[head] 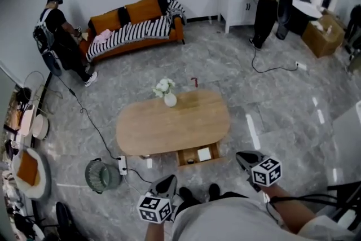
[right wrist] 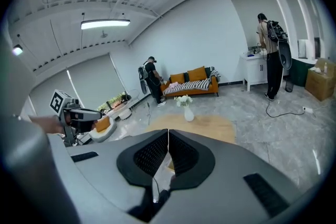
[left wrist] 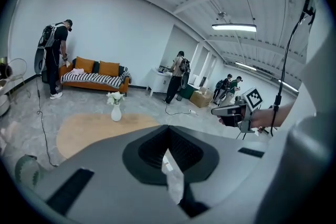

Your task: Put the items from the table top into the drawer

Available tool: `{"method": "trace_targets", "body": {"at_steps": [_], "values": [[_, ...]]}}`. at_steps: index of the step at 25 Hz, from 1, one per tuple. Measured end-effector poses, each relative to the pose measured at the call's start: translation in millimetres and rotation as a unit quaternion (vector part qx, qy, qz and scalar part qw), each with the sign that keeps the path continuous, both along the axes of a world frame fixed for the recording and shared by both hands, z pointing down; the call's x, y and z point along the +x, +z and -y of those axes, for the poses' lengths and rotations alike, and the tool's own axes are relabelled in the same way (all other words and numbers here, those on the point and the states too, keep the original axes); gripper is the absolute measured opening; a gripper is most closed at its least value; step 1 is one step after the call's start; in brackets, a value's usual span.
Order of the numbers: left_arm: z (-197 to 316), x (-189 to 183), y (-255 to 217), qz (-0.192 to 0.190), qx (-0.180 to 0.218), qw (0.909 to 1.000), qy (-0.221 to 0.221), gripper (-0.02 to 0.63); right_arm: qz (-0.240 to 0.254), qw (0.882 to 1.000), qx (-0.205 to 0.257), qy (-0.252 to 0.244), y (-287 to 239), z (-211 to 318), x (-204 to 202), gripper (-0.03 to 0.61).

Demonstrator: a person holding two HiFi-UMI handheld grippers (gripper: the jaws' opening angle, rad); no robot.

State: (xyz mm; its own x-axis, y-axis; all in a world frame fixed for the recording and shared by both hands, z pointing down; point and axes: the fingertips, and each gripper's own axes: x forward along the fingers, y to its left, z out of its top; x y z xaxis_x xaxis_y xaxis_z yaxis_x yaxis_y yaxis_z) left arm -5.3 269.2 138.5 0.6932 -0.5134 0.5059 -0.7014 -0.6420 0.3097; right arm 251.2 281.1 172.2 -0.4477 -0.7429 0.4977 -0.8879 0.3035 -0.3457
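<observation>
Tabletop (head: 186,128), frame centre: carries only a vase (head: 170,100). Drawer (head: 181,158) stands open at its lower edge, with 1 white box (head: 204,153) inside. Left tongs (head: 167,180) and right tongs (head: 242,157) are low in frame, both clenched and empty. Judged nearly done; drawer not yet shut.

We record one oval wooden table (head: 169,127), drawer (head: 186,152) open at its near edge, bearing one white flower vase (head: 170,100)
</observation>
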Motion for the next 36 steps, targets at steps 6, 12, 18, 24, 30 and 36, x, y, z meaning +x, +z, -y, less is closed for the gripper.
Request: {"method": "trace_targets", "body": {"at_steps": [6, 12, 18, 24, 30, 36], "values": [[-9, -10, 2, 0.020, 0.004, 0.9996, 0.019, 0.000, 0.013, 0.999, 0.013, 0.034, -13, -8, -2, 0.034], [-10, -28, 4, 0.007, -0.001, 0.9999, 0.013, 0.000, 0.010, 0.999, 0.024, 0.029, -13, -15, -22, 0.032], [-5, -31, -5, -0.003, -0.003, 0.9998, 0.022, 0.000, 0.003, 0.999, 0.026, 0.029, -21, -15, -34, 0.032], [1, -29, -2, -0.011, 0.001, 0.9997, 0.024, 0.000, 0.004, 0.999, 0.032, 0.039, -20, -12, -33, 0.032], [10, -38, -10, -0.015, 0.004, 0.9997, 0.019, 0.001, 0.005, 0.998, 0.032, 0.048, -26, -6, -35, 0.034], [21, -48, -12, -0.008, 0.006, 0.9999, 0.011, 0.000, 0.005, 0.998, 0.032, 0.050, -31, 3, -37, 0.034]]}}
